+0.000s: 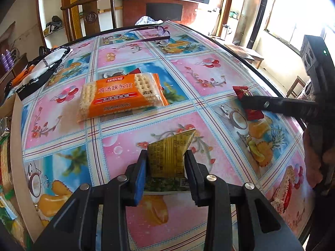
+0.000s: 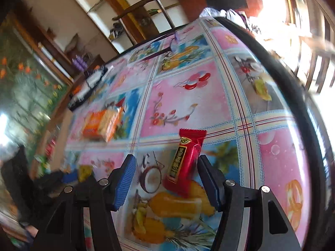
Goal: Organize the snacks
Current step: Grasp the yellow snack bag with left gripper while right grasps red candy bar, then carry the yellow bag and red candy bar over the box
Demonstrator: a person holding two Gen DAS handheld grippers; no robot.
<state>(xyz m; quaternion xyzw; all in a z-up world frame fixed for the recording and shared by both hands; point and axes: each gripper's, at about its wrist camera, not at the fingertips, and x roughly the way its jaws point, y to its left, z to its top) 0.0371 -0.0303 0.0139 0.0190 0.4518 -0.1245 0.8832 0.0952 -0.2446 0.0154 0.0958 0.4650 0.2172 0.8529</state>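
A round table [image 1: 209, 67] covered in a glossy cloth of pink and blue fruit-print squares fills the room's middle. At its near edge, the left gripper [image 1: 166, 163] is clamped on a small yellow snack packet [image 1: 169, 152], its pads pinching the packet's middle so the wrapper creases and its far corner sticks up. The packet looks light and soft, its film crinkly and likely slippery; a grip across the body, as here, seems safer than one on a sealed edge.

To the right, the right gripper [image 2: 166, 177] hangs with its jaws apart around a red wrapped candy bar [image 2: 184, 163] lying flat on the cloth, the pads not touching it. The bar seems small, light and fairly stiff; closing across its narrow width at mid-length should hold it.

Farther off, toward the left, lies an orange pack of soda crackers [image 1: 121, 95], flat, wider and probably brittle inside, so it wants a gentle squeeze. A pair of glasses [image 1: 159, 33] rests at the far side.
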